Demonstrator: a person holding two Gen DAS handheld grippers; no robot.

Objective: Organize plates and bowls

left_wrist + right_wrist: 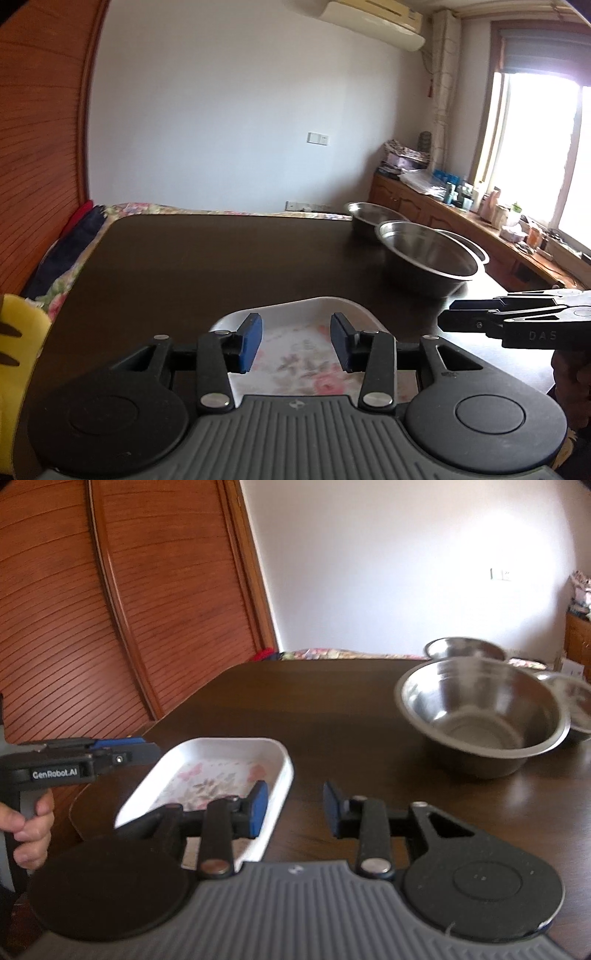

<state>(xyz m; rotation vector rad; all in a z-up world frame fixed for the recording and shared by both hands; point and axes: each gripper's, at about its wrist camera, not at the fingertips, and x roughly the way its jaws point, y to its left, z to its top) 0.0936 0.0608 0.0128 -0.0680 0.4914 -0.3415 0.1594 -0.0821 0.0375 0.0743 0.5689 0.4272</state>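
Observation:
A white rectangular plate [295, 314] with a flower print lies on the dark wooden table [221, 258] near its front edge. My left gripper [296, 339] hovers just over it, open, pads clear of it. My right gripper [295, 808] is open too and straddles the plate's [214, 771] right rim, one finger inside and one outside, neither pressing. Each gripper shows side-on in the other view: the right gripper [448, 319] and the left gripper [147, 753]. Three steel bowls stand at the far right: a big one [480, 716] in front, one [465, 648] behind it, and one [576, 705] beside it.
A slatted wooden door [129, 609] rises to the left of the table. A low cabinet [480, 221] crowded with small items runs under the window on the right. Flowered fabric [147, 208] lies past the table's far edge. A hand [29, 834] holds the left gripper's handle.

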